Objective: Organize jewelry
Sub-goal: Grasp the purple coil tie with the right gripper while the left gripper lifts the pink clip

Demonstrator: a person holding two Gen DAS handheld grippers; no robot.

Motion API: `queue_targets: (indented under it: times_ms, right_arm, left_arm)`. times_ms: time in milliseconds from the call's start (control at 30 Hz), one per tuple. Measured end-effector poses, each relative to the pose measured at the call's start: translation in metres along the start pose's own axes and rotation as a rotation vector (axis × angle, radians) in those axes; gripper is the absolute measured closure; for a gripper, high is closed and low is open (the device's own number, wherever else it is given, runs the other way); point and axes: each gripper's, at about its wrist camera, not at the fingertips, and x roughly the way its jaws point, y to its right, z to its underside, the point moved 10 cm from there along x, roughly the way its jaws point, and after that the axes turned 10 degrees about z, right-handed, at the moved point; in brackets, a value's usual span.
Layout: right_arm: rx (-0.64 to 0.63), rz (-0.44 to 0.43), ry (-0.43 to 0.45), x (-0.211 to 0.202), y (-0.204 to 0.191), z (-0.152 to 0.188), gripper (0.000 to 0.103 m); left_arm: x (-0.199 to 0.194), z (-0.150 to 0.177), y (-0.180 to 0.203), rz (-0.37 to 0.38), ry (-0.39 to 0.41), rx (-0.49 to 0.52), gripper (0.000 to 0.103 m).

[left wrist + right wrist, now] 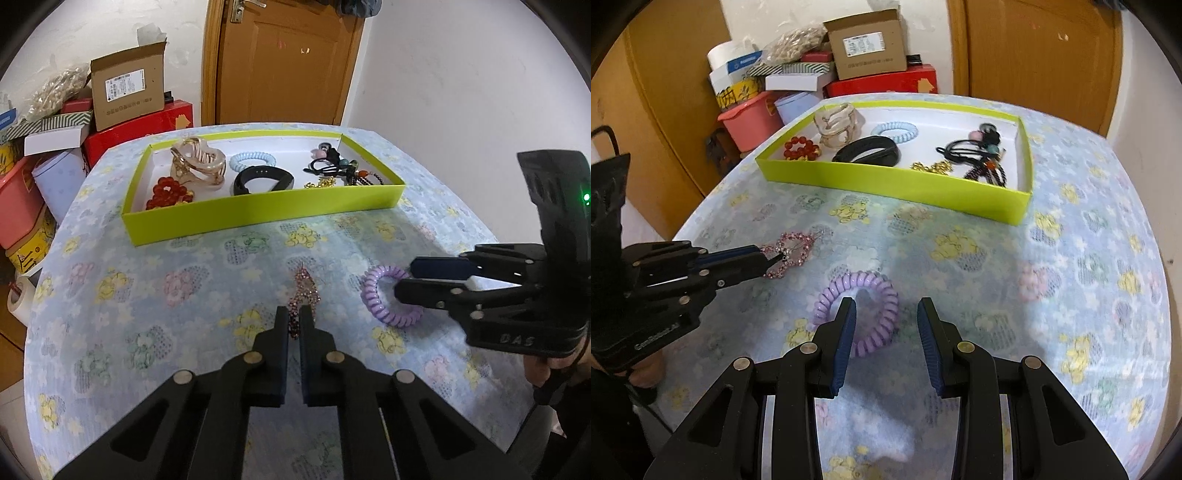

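A lime-green tray on the table holds a beige claw clip, a red bead bracelet, a light-blue coil tie, a black band, and gold and black pieces at its right end. My left gripper is shut on a pink rhinestone hair clip at table level. My right gripper is open, its fingers straddling one side of a purple coil hair tie lying on the cloth.
The table wears a blue floral cloth. Beyond its far left edge stand stacked boxes: a cardboard carton, a red box and a pink bin. A wooden door is behind.
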Motion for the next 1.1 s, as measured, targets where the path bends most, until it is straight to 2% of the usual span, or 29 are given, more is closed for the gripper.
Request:
queue_targets:
  times_ms: [67,100,133,367,733,1100]
  right_arm:
    - [-0.035,0.026,0.010,0.001,-0.003,0.000,0.072]
    - [-0.048,0.040,0.014,0.002,-0.004,0.000,0.088]
    - [-0.060,0.058,0.017,0.002,-0.004,0.000,0.093]
    - [-0.040,0.062,0.026,-0.004,-0.005,0.005,0.094]
    - [0.041,0.042,0.106,-0.046,0.004,-0.001,0.094]
    - [0.076,0.034,0.146,-0.059,0.014,-0.028,0.094]
  left_arm:
    - [-0.002,0.000,0.001,0.000,0.005,-0.001,0.098]
    - [-0.003,0.001,0.002,0.002,0.007,-0.003,0.098]
    - [-0.003,0.001,0.002,0.003,0.008,-0.004,0.098]
    - [-0.010,0.004,0.003,0.005,0.017,-0.028,0.098]
    - [-0.031,0.002,0.012,0.006,0.057,-0.057,0.098]
    - [-0.047,-0.027,-0.005,-0.022,0.100,-0.072,0.098]
